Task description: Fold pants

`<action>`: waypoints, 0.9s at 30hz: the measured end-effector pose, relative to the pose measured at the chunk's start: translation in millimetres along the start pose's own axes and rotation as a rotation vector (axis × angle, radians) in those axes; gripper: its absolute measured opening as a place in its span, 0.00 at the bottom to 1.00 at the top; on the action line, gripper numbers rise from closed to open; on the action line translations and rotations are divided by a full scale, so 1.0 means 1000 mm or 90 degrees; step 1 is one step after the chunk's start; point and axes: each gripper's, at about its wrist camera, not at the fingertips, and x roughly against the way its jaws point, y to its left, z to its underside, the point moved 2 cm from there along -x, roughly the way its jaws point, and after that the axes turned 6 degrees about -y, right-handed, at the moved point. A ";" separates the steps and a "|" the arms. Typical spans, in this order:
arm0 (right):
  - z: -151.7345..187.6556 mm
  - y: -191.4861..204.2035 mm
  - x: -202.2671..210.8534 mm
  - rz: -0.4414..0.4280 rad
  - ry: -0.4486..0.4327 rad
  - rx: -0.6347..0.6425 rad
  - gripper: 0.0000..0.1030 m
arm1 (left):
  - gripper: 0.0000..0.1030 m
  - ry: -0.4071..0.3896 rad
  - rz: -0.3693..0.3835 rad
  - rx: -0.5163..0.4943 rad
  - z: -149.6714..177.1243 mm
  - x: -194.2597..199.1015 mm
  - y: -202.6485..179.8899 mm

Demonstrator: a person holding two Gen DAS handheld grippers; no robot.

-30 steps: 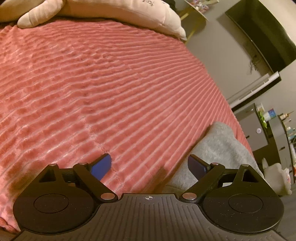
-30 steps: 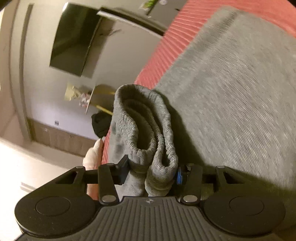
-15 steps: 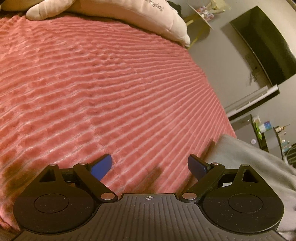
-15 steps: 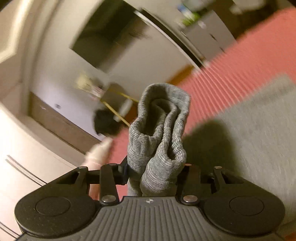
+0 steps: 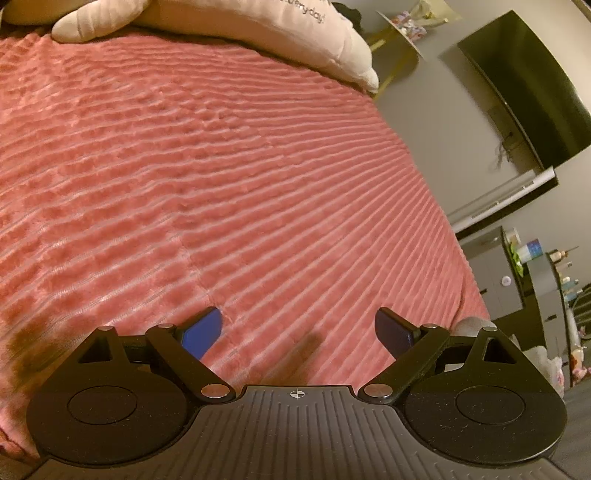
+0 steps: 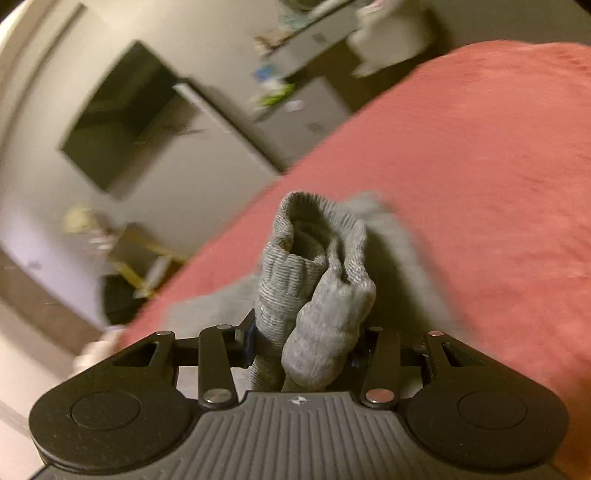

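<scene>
My right gripper point(image 6: 303, 347) is shut on the ribbed cuff end of the grey pants point(image 6: 317, 266), which bunches up between the jaws; more grey cloth trails below onto the pink bedspread point(image 6: 480, 166). My left gripper point(image 5: 297, 332) is open and empty, low over the ribbed pink bedspread point(image 5: 221, 166). Only a small grey bit of the pants point(image 5: 471, 325) shows by its right finger in the left wrist view.
Cream pillows point(image 5: 258, 22) lie at the head of the bed. Beyond the bed's right edge are a wall TV point(image 5: 528, 85), a grey cabinet point(image 5: 491, 273) and a shelf with small items. The right wrist view is motion-blurred and shows the TV point(image 6: 122, 118).
My right gripper has swung with the pants' cuff, and the flat grey cloth has slid out of both views. The left gripper stays open and has shifted slightly.
</scene>
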 end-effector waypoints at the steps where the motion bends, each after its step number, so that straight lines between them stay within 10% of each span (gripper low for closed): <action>1: 0.002 -0.004 -0.005 -0.002 0.000 -0.007 0.43 | 0.92 0.001 -0.002 -0.001 0.000 -0.001 0.000; 7: 0.006 -0.010 -0.013 -0.067 0.046 -0.093 0.82 | 0.92 0.003 -0.008 -0.010 0.000 -0.004 -0.002; 9: 0.004 -0.006 -0.017 -0.043 0.057 -0.073 0.82 | 0.92 0.004 -0.010 -0.012 0.000 -0.005 -0.002; 11: 0.004 -0.001 -0.020 -0.010 0.069 -0.066 0.42 | 0.92 0.004 -0.012 -0.017 0.000 -0.005 -0.003; 14: -0.006 0.013 -0.011 -0.026 0.076 -0.075 0.39 | 0.92 0.004 -0.013 -0.020 0.000 -0.005 -0.003; 20: -0.031 0.022 0.032 -0.236 -0.025 -0.145 0.39 | 0.92 0.006 -0.015 -0.023 0.000 -0.006 -0.003; 27: 0.007 -0.025 -0.007 0.034 0.043 0.024 0.41 | 0.92 0.010 -0.019 -0.030 0.000 -0.006 -0.004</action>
